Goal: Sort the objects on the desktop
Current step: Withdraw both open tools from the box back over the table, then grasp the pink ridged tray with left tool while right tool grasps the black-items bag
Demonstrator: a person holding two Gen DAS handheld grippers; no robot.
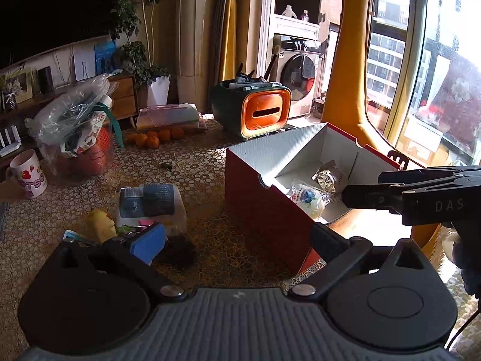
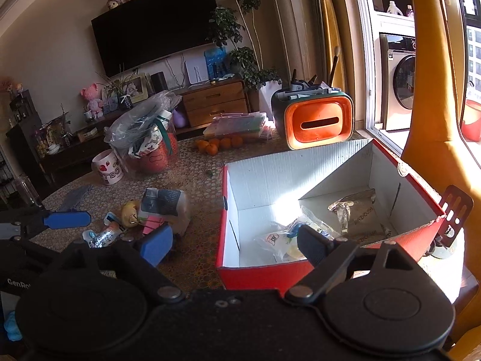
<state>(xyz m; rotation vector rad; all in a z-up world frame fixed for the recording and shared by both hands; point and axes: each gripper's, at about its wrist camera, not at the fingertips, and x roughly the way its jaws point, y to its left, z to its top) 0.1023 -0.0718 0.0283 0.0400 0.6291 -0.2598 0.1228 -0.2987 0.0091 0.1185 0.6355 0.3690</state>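
Both claws, left (image 1: 237,237) and right (image 2: 236,243), gape wide and empty above the red cardboard box (image 2: 270,273) of snack packets (image 2: 357,213) on the counter (image 2: 198,174).

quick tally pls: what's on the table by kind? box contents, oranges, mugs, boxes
Packets inside the red box: 2 (white-and-blue packet, brown foil packet)
Oranges: 4, one cluster
Mugs: 1
Red boxes: 1
Total: 8
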